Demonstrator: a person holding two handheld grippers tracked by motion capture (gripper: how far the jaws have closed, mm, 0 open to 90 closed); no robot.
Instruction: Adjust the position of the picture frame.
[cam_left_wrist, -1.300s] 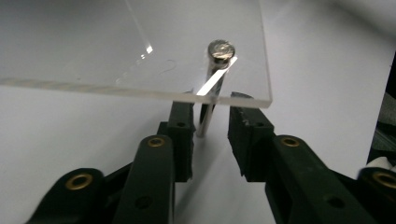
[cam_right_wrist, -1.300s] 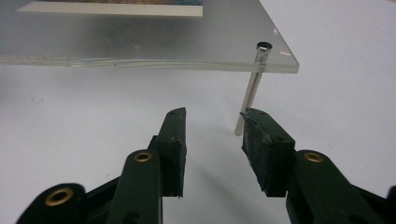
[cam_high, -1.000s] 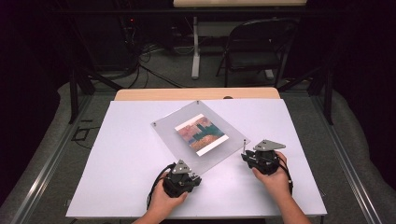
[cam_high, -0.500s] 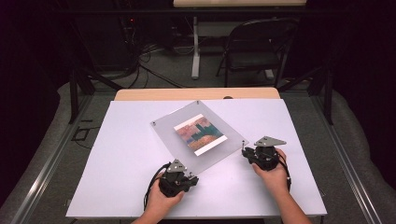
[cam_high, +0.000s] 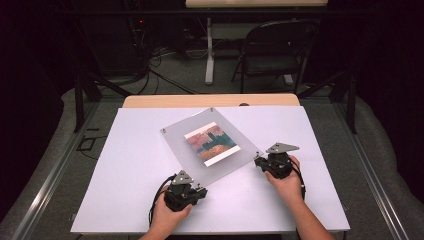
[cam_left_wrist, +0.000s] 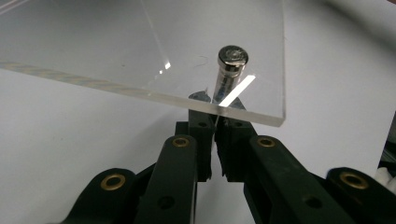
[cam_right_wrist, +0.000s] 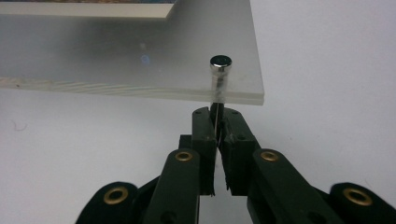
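A clear acrylic frame (cam_high: 180, 137) holding a colourful picture (cam_high: 211, 143) lies turned at an angle on the white table (cam_high: 125, 165). My left gripper (cam_high: 201, 189) is at its near corner. There its jaws (cam_left_wrist: 216, 109) are shut under the plate's edge (cam_left_wrist: 140, 95) on the stem of a metal standoff (cam_left_wrist: 232, 57). At the frame's right corner, my right gripper (cam_high: 258, 160) has just closed its jaws (cam_right_wrist: 216, 116) on the stem of another standoff (cam_right_wrist: 220, 63), below the plate (cam_right_wrist: 116, 88).
Two more standoffs mark the frame's far corners (cam_high: 212, 108) and left corner (cam_high: 163, 131). Behind the table stand a wooden board edge (cam_high: 210, 100), a black folding chair (cam_high: 272, 55), and cables on the floor (cam_high: 165, 60).
Both hands stay at the frame's corners. The left gripper has shifted slightly to the left and nearer the person; the right one has edged toward the frame's corner.
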